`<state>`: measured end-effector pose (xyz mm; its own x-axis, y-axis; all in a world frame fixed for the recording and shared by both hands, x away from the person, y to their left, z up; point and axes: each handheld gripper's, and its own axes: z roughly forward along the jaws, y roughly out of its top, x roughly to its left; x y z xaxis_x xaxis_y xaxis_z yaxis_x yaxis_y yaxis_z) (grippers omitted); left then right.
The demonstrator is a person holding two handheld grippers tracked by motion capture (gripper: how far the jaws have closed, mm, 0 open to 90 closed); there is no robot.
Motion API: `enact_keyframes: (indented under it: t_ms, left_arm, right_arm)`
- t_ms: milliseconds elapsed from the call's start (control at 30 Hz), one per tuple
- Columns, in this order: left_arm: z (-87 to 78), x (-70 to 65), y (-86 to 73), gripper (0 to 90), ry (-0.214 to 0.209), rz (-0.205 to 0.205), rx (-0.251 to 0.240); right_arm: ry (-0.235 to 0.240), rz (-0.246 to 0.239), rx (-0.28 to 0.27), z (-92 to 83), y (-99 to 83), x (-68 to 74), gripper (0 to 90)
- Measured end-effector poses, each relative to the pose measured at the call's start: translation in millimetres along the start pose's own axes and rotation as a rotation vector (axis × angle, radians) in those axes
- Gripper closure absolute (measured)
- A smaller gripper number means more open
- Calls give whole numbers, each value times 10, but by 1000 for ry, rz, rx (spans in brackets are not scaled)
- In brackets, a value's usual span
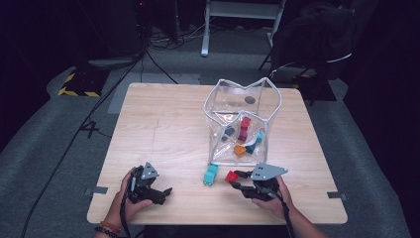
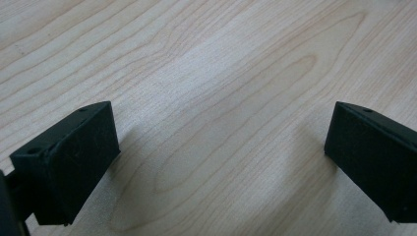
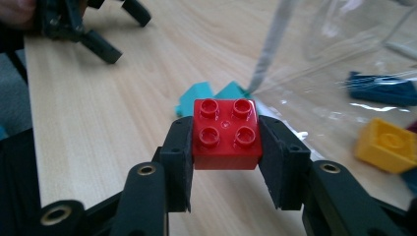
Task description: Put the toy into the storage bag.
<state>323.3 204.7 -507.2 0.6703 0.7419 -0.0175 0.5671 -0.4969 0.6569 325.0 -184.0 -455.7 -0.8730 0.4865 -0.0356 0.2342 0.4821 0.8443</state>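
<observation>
A red brick (image 3: 226,133) with four studs sits clamped between the pads of my right gripper (image 3: 226,150), lifted off the wooden table (image 1: 163,129). From above, that red brick (image 1: 231,176) hangs at the jaw tips of the right gripper (image 1: 239,180), just in front of the clear plastic bag (image 1: 270,99). A teal brick (image 1: 211,174) lies on the table to its left, also seen behind the red one as a teal brick (image 3: 199,97). My left gripper (image 1: 157,193) rests near the front left edge, and its jaws (image 2: 221,162) stand wide apart over bare wood.
The clear bag (image 3: 344,44) stands open at the table's middle right and holds several bricks, among them a dark red one (image 1: 243,130), an orange one (image 1: 240,149), a yellow one (image 3: 386,145) and a dark blue one (image 3: 381,88). A chair stands beyond the far edge.
</observation>
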Motion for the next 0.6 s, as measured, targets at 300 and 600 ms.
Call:
enact_keyframes:
  t_ms: [300, 600]
  left_arm:
    - [0, 0, 0, 1, 1, 0, 0]
    - [0, 2, 1, 1, 1, 2, 0]
  right_arm:
    - [-72, 55, -81, -346, 97, -241, 596]
    - [-125, 41, -114, -571, 274, -378, 596]
